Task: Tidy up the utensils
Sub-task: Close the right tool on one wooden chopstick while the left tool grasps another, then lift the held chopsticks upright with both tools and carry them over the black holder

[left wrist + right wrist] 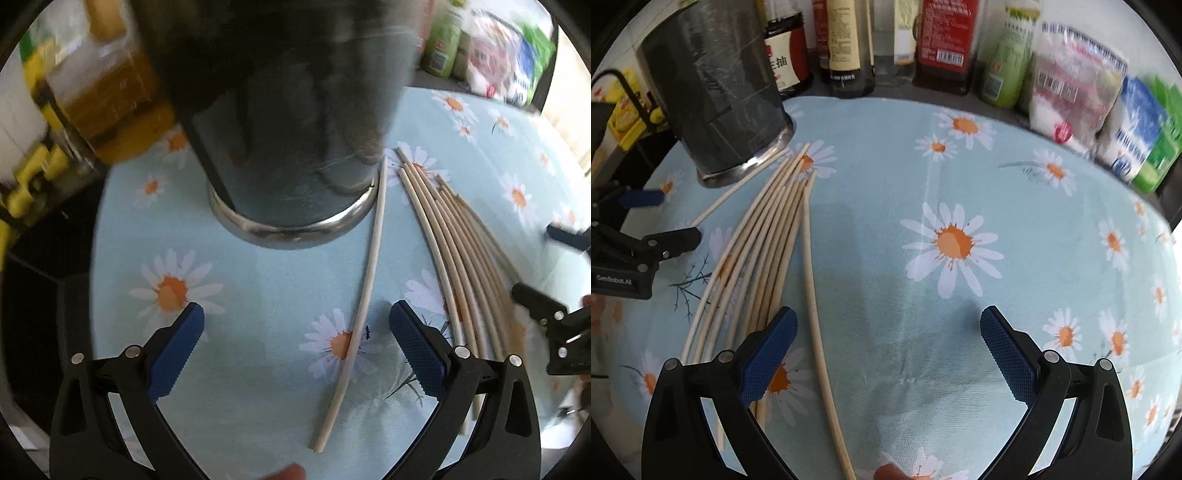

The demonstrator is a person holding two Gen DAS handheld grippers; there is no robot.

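A dark metal utensil holder stands on the daisy tablecloth, also at the far left in the right wrist view. One pale chopstick lies apart beside its base, between my open left gripper's fingers. A bundle of several chopsticks lies to its right, and shows in the right wrist view. One more chopstick lies just inside the left finger of my open, empty right gripper. The left gripper shows in the right view.
The daisy tablecloth covers the table. Sauce bottles and food packets line the back edge. A yellow oil bottle stands left of the holder. The right gripper's tip shows at the left view's right edge.
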